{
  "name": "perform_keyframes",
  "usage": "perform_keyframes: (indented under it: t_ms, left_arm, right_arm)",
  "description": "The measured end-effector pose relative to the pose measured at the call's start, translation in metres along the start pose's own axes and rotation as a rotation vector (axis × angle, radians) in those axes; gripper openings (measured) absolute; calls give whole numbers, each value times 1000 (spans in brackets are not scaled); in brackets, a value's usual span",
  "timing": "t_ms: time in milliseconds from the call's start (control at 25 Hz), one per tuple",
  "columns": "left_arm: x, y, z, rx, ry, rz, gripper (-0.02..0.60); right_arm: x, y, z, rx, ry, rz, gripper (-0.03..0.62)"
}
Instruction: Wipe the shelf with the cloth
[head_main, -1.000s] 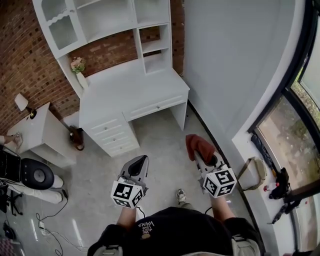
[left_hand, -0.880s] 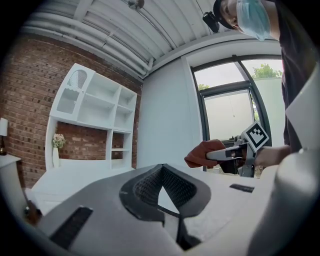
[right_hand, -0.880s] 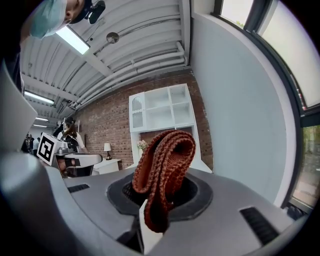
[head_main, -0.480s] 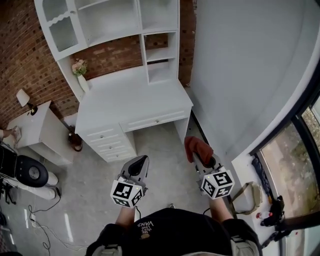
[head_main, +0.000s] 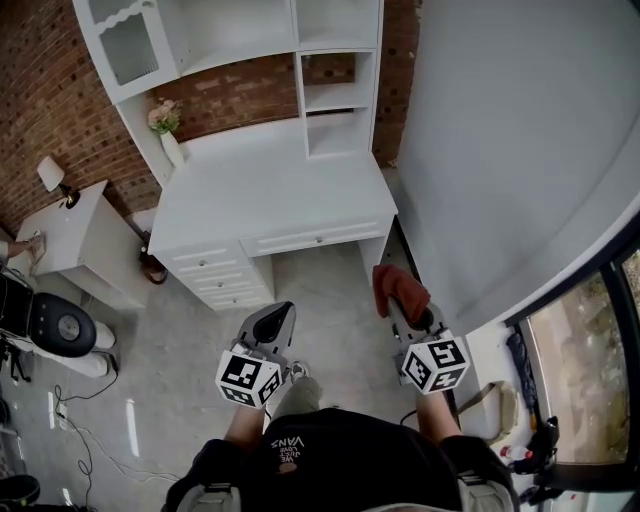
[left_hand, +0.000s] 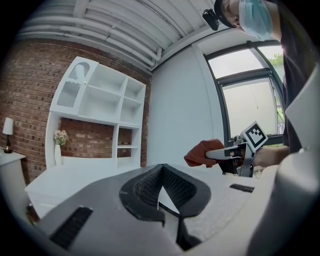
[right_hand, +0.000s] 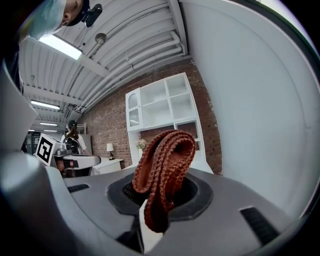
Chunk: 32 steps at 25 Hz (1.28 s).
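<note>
A white desk (head_main: 270, 190) with a hutch of open shelves (head_main: 335, 95) stands against the brick wall, ahead of both grippers. My right gripper (head_main: 398, 308) is shut on a rust-red knitted cloth (head_main: 398, 288), which bunches up over its tips. In the right gripper view the folded cloth (right_hand: 162, 165) stands between the jaws, with the shelves (right_hand: 165, 110) far behind. My left gripper (head_main: 272, 328) is shut and holds nothing. In the left gripper view its pads (left_hand: 172, 187) meet, and the shelves (left_hand: 100, 100) and the cloth (left_hand: 202, 152) show beyond. Both grippers hang over the floor, short of the desk.
A vase of flowers (head_main: 165, 125) stands at the desk's back left corner. Left of the desk are a white side table (head_main: 70, 240) with a lamp (head_main: 52, 178) and a black stool (head_main: 60, 325). A grey wall (head_main: 500, 150) and a window (head_main: 590, 400) run along the right.
The desk and shelves have shifted right and sit more squarely ahead as the person steps toward them. Both grippers keep their pose, the right one still holding the cloth.
</note>
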<state>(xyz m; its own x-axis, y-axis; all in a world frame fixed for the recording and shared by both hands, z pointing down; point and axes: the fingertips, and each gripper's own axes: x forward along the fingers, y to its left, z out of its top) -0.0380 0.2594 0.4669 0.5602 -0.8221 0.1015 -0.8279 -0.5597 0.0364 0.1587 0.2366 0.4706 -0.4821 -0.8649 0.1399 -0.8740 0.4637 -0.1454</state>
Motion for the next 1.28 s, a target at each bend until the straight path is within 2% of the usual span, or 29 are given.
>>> perform_keyframes:
  t_ms: [320,920,1280]
  left_arm:
    - [54,46,-5,-15,-5,-35,6]
    - [182,199,38,2,-29,-143,6]
    - [238,275,47,12,-30,-182,6]
  right_arm:
    - [60,-19,2,-6,12,-25,87]
    - [238,-48,61,-12,-26,-122,87]
    - [321,-59,82,-13,-50,-159,87]
